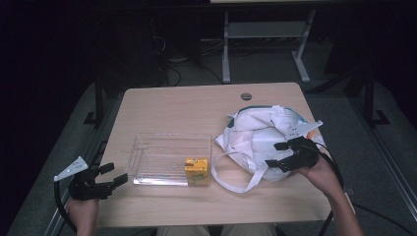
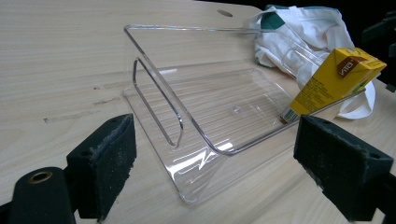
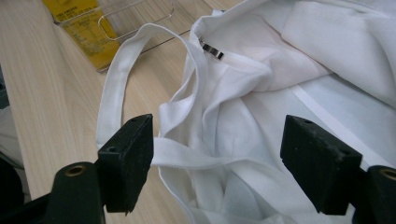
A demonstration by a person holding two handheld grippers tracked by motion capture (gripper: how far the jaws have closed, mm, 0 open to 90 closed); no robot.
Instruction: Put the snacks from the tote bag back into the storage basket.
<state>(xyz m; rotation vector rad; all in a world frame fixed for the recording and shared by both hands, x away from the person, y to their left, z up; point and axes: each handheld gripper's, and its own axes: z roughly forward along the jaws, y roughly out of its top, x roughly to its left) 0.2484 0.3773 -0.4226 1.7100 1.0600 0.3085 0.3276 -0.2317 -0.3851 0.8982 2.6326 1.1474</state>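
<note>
The white cloth bag (image 1: pixel 260 140) lies crumpled on the right half of the desk (image 1: pixel 177 105), its mouth trimmed in teal at the far side and one long white strap (image 1: pixel 231 179) looping out toward the near edge. The right gripper (image 1: pixel 281 155) hovers over the bag's near right part with its jaws spread wide and nothing between them; in the right gripper view the rumpled white fabric (image 3: pixel 261 93) and a flat strap (image 3: pixel 116 79) lie below the open jaws, the pads apart from the cloth as far as can be told. Just left of the bag sits a clear plastic tray (image 1: pixel 147 162), and a small yellow juice carton (image 1: pixel 197 171) stands in its near right corner, close to the bag's strap. In the left gripper view the carton (image 2: pixel 334 79) leans against the tray's wall (image 2: pixel 154 88). The left gripper (image 1: pixel 114 174) is held at the desk's near left edge, well apart from the bag and just left of the tray, its jaws also wide open and empty, pointing toward the tray.
</note>
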